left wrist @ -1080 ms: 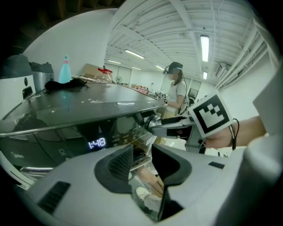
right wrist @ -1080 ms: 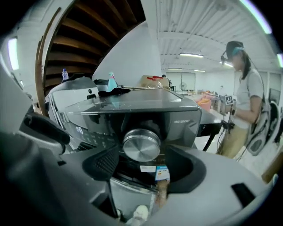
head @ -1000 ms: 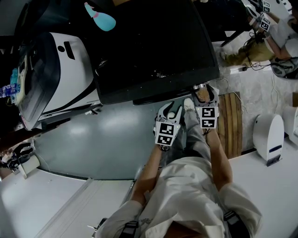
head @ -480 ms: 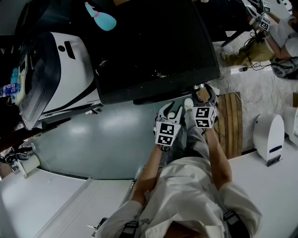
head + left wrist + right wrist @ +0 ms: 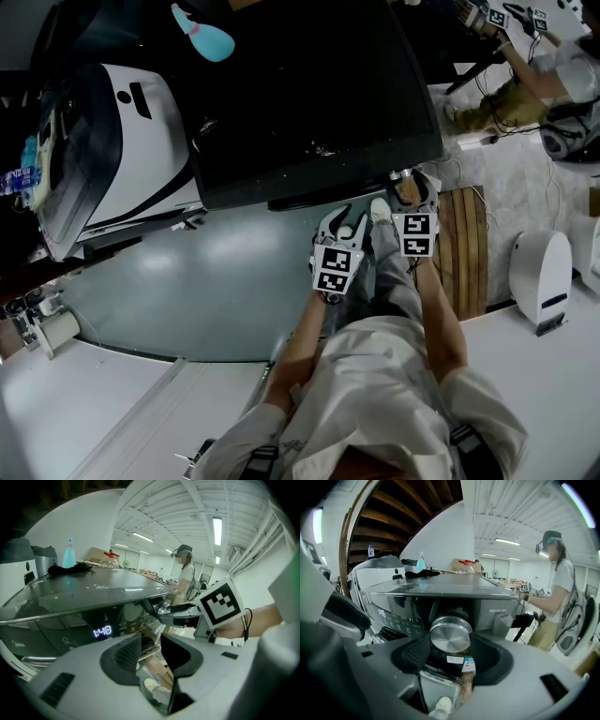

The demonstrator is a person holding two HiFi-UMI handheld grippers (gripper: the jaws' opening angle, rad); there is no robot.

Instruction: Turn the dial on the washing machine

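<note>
The washing machine (image 5: 309, 94) has a dark glossy top and a dark control panel. Its round silver dial (image 5: 450, 633) sits at the panel's right end and also shows in the head view (image 5: 403, 175). My right gripper (image 5: 410, 183) is at that dial. Its jaws have just been closing with the dial between them, and both pads now press on the dial's sides. My left gripper (image 5: 345, 217) hangs just left of it, open with nothing between its fingers. In the left gripper view the dial (image 5: 164, 609) and a lit display (image 5: 101, 631) show.
A white appliance (image 5: 103, 150) stands left of the machine, with a teal bottle (image 5: 202, 36) on top at the back. Wooden slats (image 5: 464, 248) lie on the floor at the right, next to a white device (image 5: 542, 277). Another person (image 5: 555, 592) stands at the far right.
Both my grippers stay where they were. The other person at the top right has moved their grippers to the left.
</note>
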